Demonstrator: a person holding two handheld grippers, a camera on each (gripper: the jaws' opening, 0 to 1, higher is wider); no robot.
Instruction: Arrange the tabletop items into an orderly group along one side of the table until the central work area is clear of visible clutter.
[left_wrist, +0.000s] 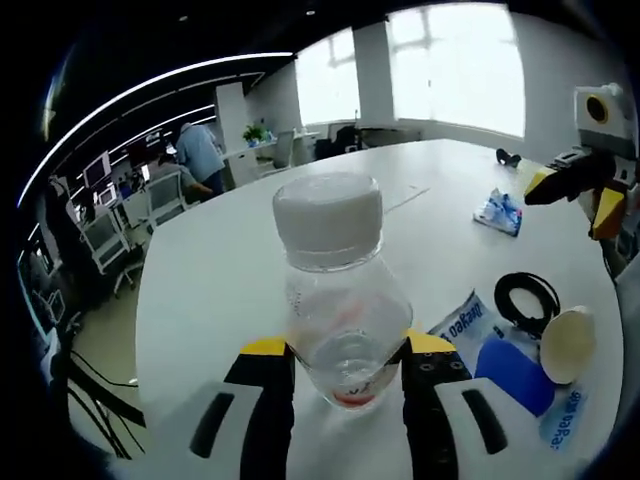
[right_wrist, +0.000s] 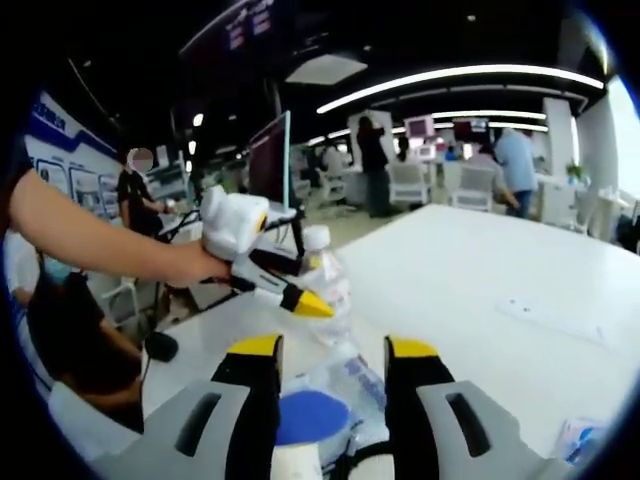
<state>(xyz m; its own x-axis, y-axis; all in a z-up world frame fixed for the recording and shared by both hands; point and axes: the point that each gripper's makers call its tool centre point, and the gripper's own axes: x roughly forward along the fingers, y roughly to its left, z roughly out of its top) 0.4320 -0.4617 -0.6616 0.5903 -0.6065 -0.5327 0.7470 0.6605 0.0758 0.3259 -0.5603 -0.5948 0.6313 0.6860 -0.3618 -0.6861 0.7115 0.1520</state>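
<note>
Clear plastic bottle (left_wrist: 340, 290), white cap, red-marked label too blurred to read: standing upright on the white worktop (left_wrist: 220, 270), near edge. Left tongs (left_wrist: 345, 362) are closing on its lower body, both jaws touching it. To its right, a blue-and-white packet (left_wrist: 510, 375) is lying flat, its print only partly legible; a paper cup (left_wrist: 567, 345) and black ring (left_wrist: 525, 298) are resting on it. Farther right, a small blue-white wrapper (left_wrist: 498, 212). Right tongs (right_wrist: 332, 352) are hovering above the packet (right_wrist: 335, 395), jaws parted, gripping nothing.
</note>
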